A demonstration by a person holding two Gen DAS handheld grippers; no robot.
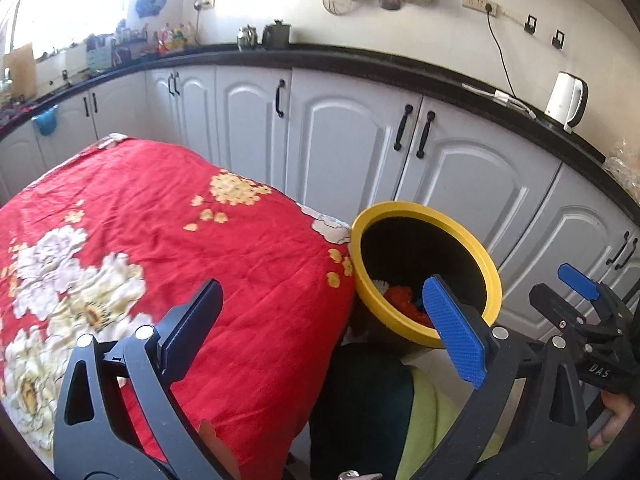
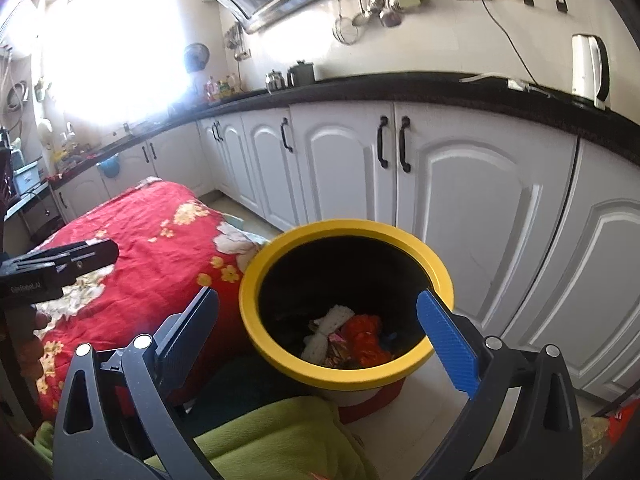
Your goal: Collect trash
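A yellow-rimmed bin [image 2: 443, 270] with a black inside stands on the floor beside the table; it also shows in the left wrist view [image 1: 493, 268]. White, red and foil trash [image 2: 346, 338] lies at its bottom. My right gripper [image 2: 316, 338] is open and empty, above the bin's near rim. My left gripper [image 1: 324, 328] is open and empty over the table's right edge, next to the bin. The right gripper [image 1: 576, 284] shows at the right of the left wrist view. The left gripper's body [image 2: 60, 264] shows at the left of the right wrist view.
The table wears a red flowered cloth [image 1: 160, 216]. White cabinets [image 2: 460, 200] under a black counter [image 2: 400, 88] run behind the bin. A white kettle [image 2: 590, 68] stands on the counter. A green cloth [image 2: 272, 436] lies below the grippers.
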